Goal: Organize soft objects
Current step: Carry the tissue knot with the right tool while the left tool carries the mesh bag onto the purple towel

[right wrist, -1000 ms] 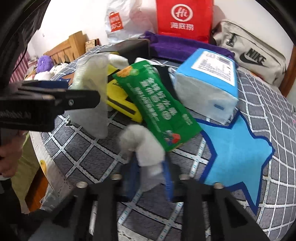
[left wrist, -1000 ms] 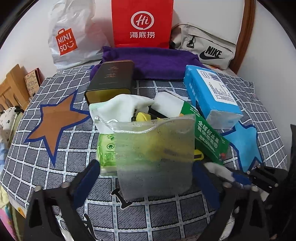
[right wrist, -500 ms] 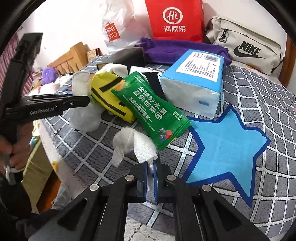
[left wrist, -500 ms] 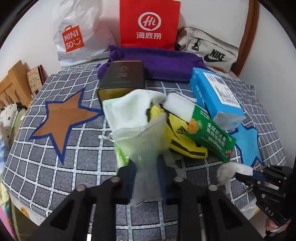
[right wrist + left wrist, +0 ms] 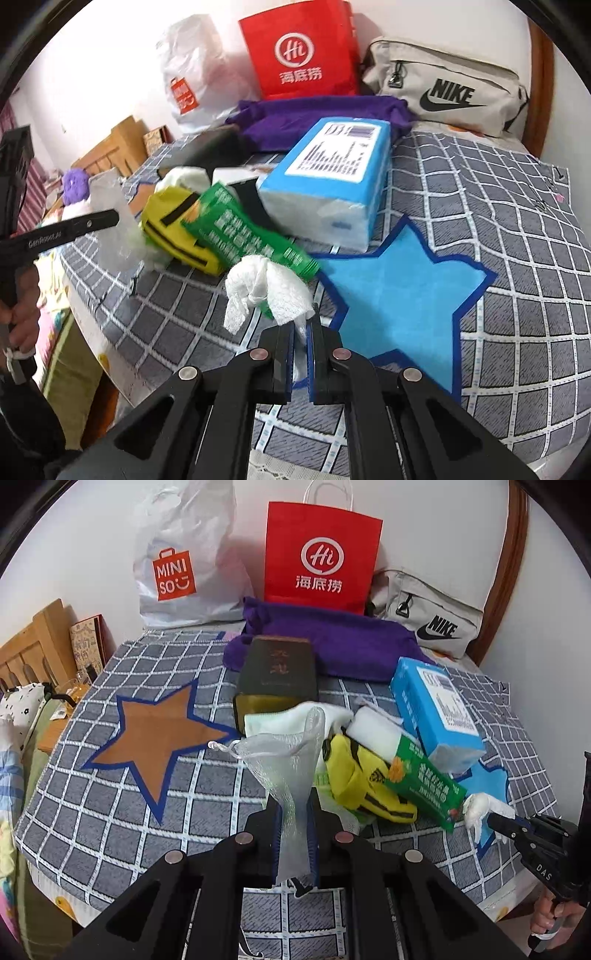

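The left gripper (image 5: pixel 294 843) pinches a mesh pouch (image 5: pixel 286 771) above the checked cover (image 5: pixel 110 812). The right gripper (image 5: pixel 303 354) pinches a crumpled white tissue (image 5: pixel 266 291). Both seem light and limp; I would hold their edges.

Your two wrist views are evenly and softly lit, with bright white walls and only faint shadows under the piled items on the bed (image 5: pixel 110 812). The left view is sharp: you can read the print on the red paper bag (image 5: pixel 321 554). The right view is softer, with motion smear on the green packet (image 5: pixel 240 229) and the dark box (image 5: pixel 210 147) behind it, and the white plastic bag (image 5: pixel 192 74) is washed out. Both pictures bend strongly toward the rim and end in a black circular border. The tongs close to the lens stay dark and show little detail.
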